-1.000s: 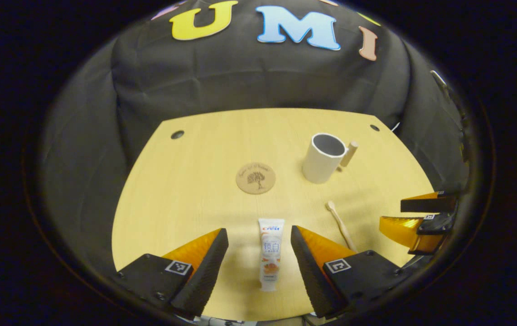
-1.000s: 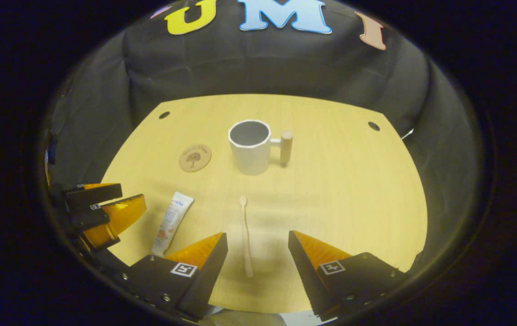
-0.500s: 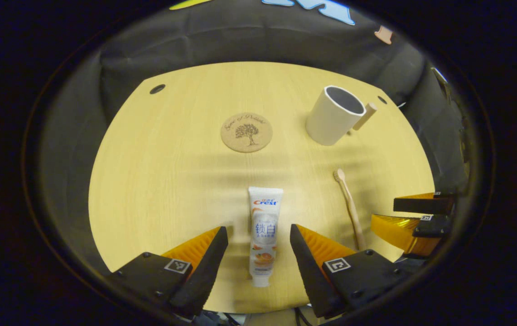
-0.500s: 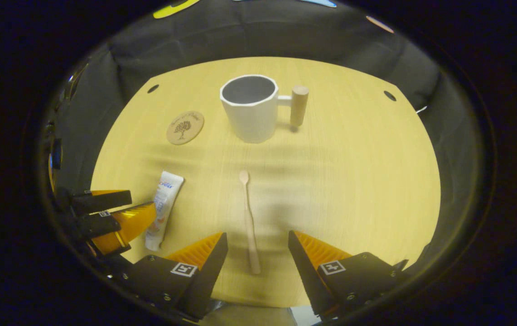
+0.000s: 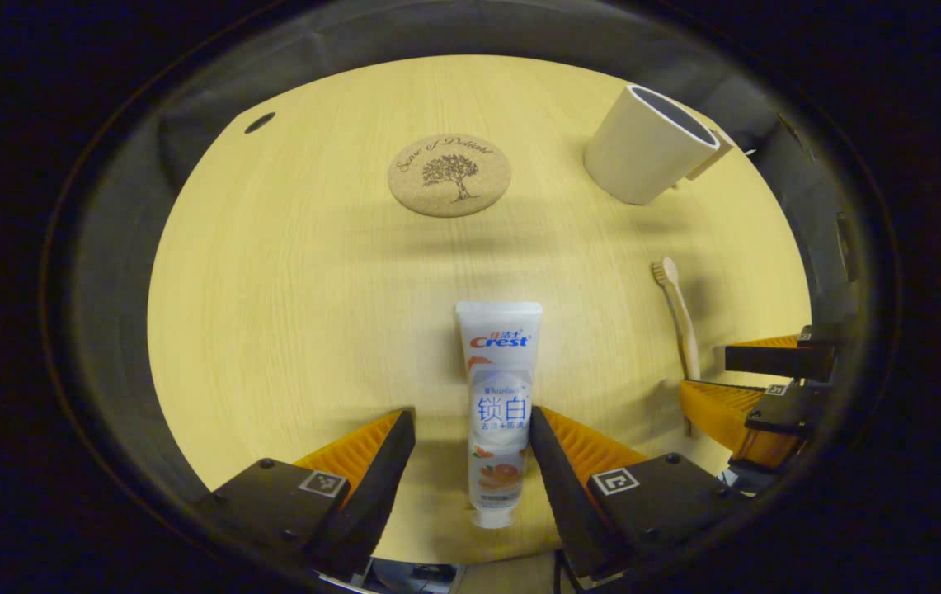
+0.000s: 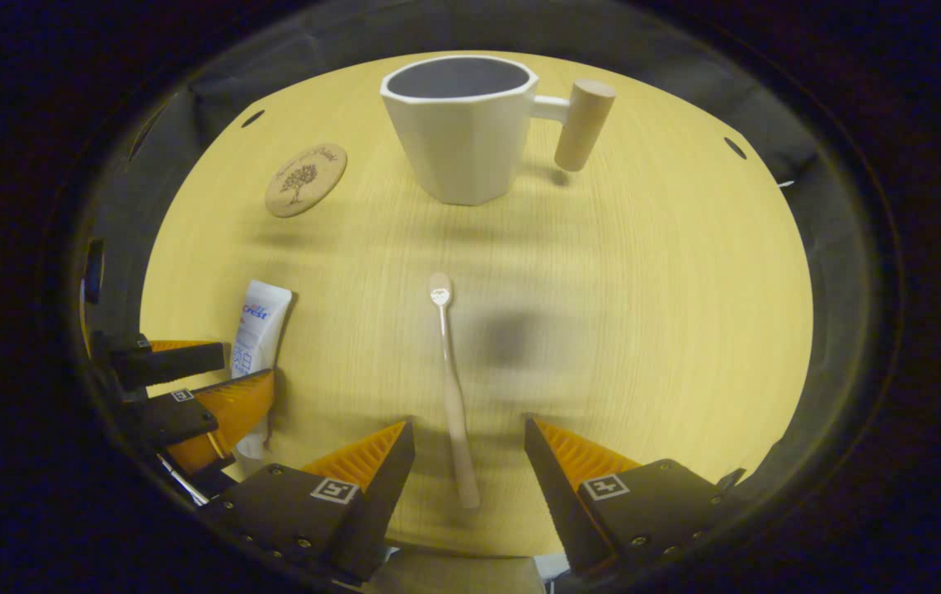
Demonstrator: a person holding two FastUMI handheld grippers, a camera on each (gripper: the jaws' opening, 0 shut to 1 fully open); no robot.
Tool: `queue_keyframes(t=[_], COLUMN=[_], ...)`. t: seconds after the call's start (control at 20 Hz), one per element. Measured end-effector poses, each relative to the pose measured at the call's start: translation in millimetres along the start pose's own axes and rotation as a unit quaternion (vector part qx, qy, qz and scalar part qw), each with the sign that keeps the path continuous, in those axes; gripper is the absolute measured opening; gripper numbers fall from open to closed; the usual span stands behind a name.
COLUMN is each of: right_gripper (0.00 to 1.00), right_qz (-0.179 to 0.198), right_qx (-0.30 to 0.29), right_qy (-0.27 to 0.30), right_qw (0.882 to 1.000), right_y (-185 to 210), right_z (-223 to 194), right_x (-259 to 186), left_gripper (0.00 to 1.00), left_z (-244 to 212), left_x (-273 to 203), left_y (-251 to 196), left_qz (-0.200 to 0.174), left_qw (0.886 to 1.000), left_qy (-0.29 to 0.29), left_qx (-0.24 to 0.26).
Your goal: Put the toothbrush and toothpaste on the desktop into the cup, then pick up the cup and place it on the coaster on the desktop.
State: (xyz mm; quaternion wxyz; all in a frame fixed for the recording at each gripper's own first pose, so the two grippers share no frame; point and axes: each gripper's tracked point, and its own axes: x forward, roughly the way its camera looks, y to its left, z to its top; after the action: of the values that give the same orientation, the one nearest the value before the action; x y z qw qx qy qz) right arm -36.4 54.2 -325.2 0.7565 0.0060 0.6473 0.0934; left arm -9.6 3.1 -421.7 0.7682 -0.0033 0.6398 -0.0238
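Observation:
A white toothpaste tube (image 5: 496,396) lies flat on the wooden desktop (image 5: 289,313), its cap end between the fingers of my open left gripper (image 5: 470,462); the right finger looks close to or touching it. A wooden toothbrush (image 6: 449,371) lies lengthwise with its handle end between the fingers of my open right gripper (image 6: 468,466). The white cup (image 6: 462,124) with a wooden handle stands upright beyond the toothbrush. A round cork coaster (image 5: 449,174) lies left of the cup. The toothbrush (image 5: 678,309) and right gripper (image 5: 759,388) sit right of the toothpaste. The left gripper (image 6: 190,384) straddles the tube (image 6: 254,334).
The desktop has small dark cable holes near its far corners (image 5: 259,123) (image 6: 734,148). Black cloth walls surround the table on all far sides. The near table edge runs just below both grippers.
Both grippers have dropped lower and moved forward over the desktop. The toothpaste and the toothbrush now lie further in between their fingers, and the cup looms larger in the right gripper view.

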Motion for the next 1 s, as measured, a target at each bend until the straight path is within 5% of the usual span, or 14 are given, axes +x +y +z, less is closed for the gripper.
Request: queue_keyframes(t=[0.8, 0.9, 0.95, 1.0], right_gripper=[0.83, 0.83, 0.67, 0.62], right_qz=[-0.019, -0.024, -0.024, -0.023], right_qx=[0.021, 0.02, 0.026, 0.023], right_qy=[0.057, 0.053, 0.054, 0.056], right_qw=[0.998, 0.998, 0.998, 0.998], right_y=[-4.6, -6.8, -6.5, -6.2], right_z=[-11.3, -10.0, -12.6, -13.3], right_x=[-2.9, -3.6, -4.1, -4.4], left_gripper=[0.93, 0.8, 0.72, 0.58], left_z=[3.8, 2.1, 2.0, 1.4], left_x=[4.4, 3.5, 3.0, 1.9], left_y=[0.6, 1.3, 2.3, 1.7], left_qz=[0.01, 0.011, 0.012, 0.012], left_qw=[0.999, 0.999, 0.999, 0.999], left_qy=[0.04, 0.039, 0.037, 0.036], left_qx=[-0.009, -0.021, -0.031, -0.034])
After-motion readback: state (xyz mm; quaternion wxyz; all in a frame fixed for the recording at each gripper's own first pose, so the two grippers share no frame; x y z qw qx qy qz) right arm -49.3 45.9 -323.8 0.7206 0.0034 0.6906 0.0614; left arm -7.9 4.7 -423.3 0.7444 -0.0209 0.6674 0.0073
